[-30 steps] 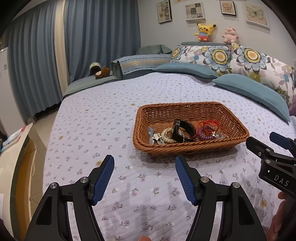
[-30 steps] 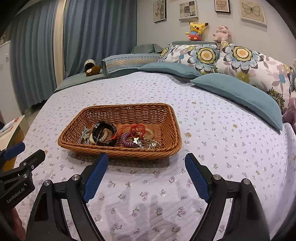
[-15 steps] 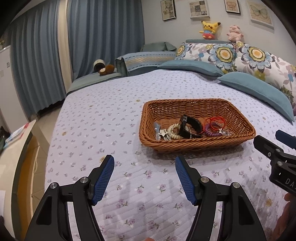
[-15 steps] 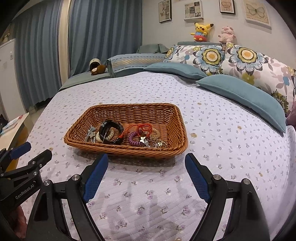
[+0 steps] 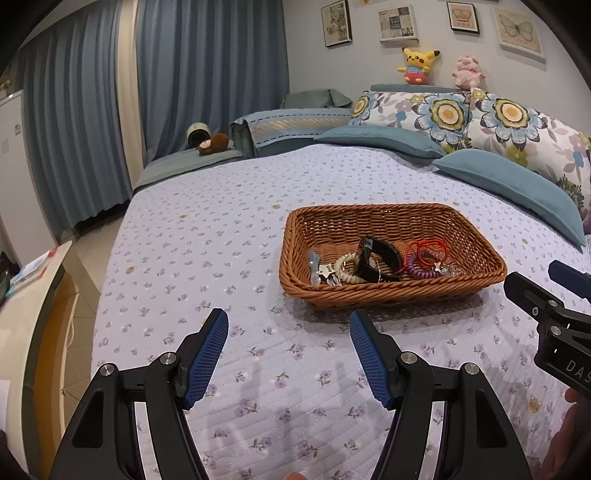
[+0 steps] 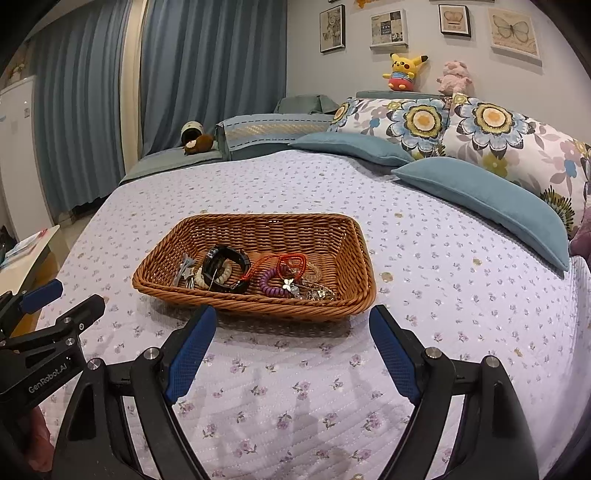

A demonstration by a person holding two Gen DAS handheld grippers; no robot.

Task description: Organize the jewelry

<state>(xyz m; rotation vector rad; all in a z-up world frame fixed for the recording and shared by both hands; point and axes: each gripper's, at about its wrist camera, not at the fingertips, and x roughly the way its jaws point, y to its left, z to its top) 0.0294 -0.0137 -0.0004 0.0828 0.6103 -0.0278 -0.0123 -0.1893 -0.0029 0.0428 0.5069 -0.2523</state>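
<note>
Cut-offs and unreadables, both wrist views

Left tool (image 5: 289, 325): arms run off the bottom edge; the right tool (image 5: 554, 291) is clipped by the right edge, label reads only "DAS". A bit of hand (image 5: 570, 435) shows at the lower right, mostly out of frame. In the right wrist view the left tool (image 6: 55, 299) is cut by the left edge. Wicker basket (image 6: 255, 306): the near rim hides the lowest parts of the jewelry pile; small silver pieces (image 6: 314, 293) too tangled and tiny to tell apart; black bracelet (image 6: 225, 267) covers part of the bead bracelet (image 6: 221, 275). Wall pictures (image 6: 388, 27) too small to read. Fisheye corners black.
</note>
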